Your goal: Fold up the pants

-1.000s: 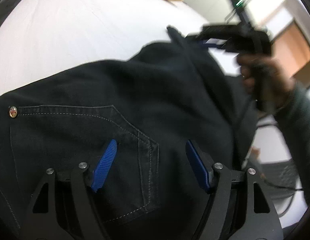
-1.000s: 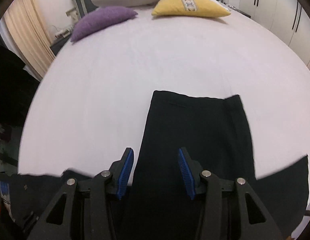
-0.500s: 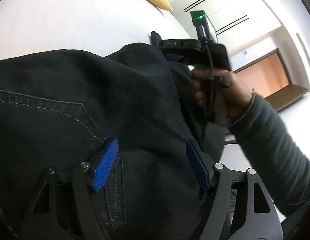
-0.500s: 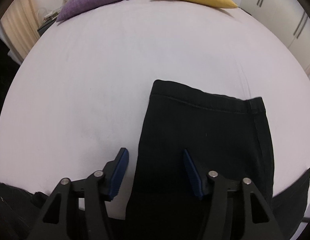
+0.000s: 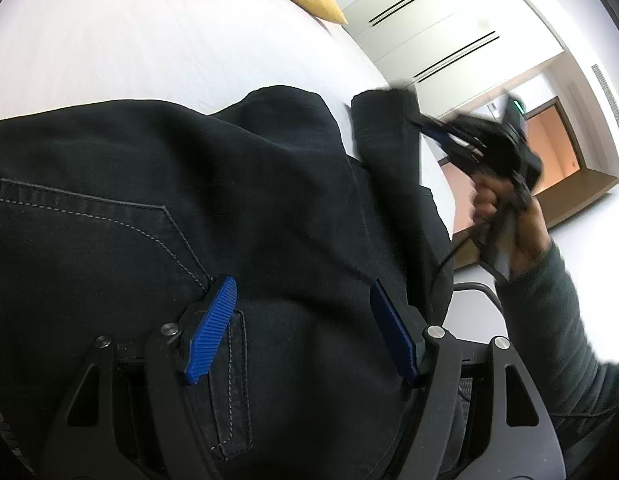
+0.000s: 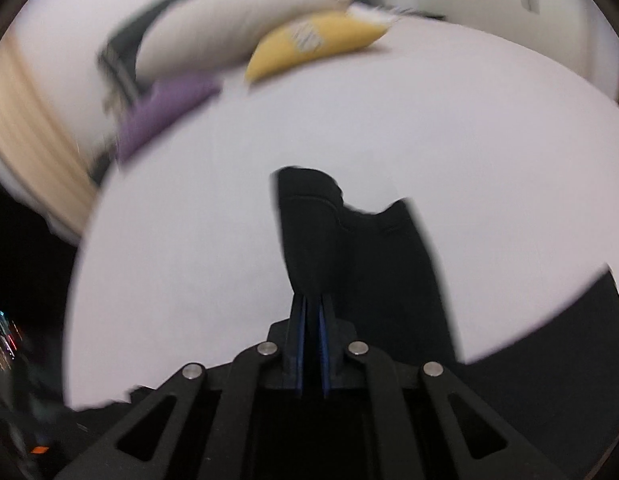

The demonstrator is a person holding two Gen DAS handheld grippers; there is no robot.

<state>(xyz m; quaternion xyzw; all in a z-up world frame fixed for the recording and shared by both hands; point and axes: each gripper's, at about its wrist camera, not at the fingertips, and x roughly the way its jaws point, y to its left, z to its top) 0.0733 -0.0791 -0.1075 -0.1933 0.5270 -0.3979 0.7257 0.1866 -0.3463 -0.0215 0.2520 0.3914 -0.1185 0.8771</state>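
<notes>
One pair of black pants [image 5: 237, 208] lies on the white bed [image 5: 149, 40], waist and back pocket at the near edge under the left gripper [image 5: 303, 326], leg running away toward the far end. We count one hem end, gathered and lifted clear of the sheet in the right gripper [image 6: 312, 320]; its jaws have just been closing and now stand narrow, pinched on that cloth. Seen from the left wrist cam, the same hem [image 5: 385, 120] hangs up-right of the waist, w/ the person's hand [image 5: 505, 216] and grey sleeve behind it, blurred.

Key relation: long axis of the leg runs from waist outward to the raised hem, so in our judgement the fold wants the hem carried back along that line toward the waist. Right hand is the one on the hem; left is nearer the waist. Left gripper stands wide, pads [image 5: 213, 328] apart over the pocket area; contact w/ the cloth we cannot tell.

Count beyond: three pillows, one each yellow [image 6: 313, 48], purple [image 6: 165, 116], pale [image 6: 233, 36]; two grippers.
</notes>
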